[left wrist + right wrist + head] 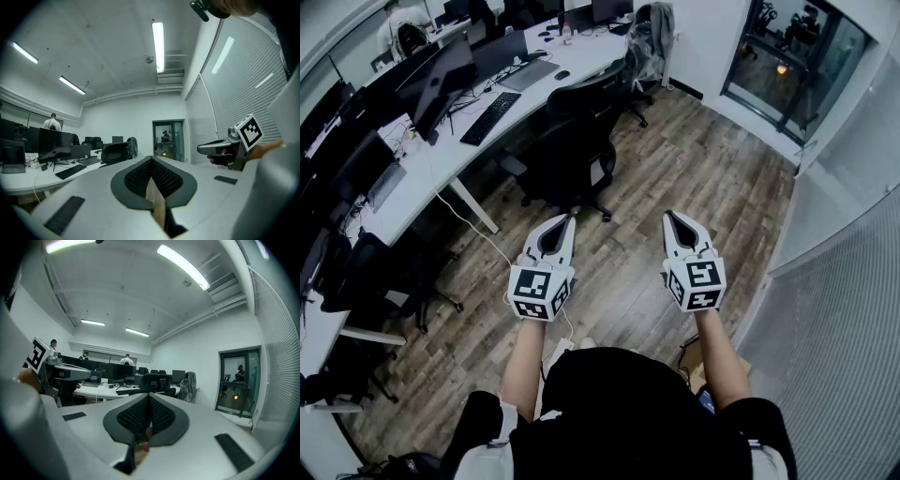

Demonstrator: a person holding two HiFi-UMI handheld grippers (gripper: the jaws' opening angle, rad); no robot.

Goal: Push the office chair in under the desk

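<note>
A black office chair (575, 142) stands pulled out from the long white desk (441, 161), its back toward me, on the wood floor. My left gripper (570, 219) and right gripper (668, 216) are held level side by side, a short way in front of the chair and apart from it. Both are shut with nothing between the jaws. In the left gripper view the chair (117, 152) shows past the closed jaws, beside the desk (28, 180). The right gripper view has the chair (157, 380) straight ahead.
Monitors and a keyboard (490, 116) sit on the desk. A second chair with a grey jacket (649, 42) stands further along. A white cable (473, 225) trails over the floor. A glass door (787, 66) is ahead on the right and a blind-covered wall (853, 309) runs along the right.
</note>
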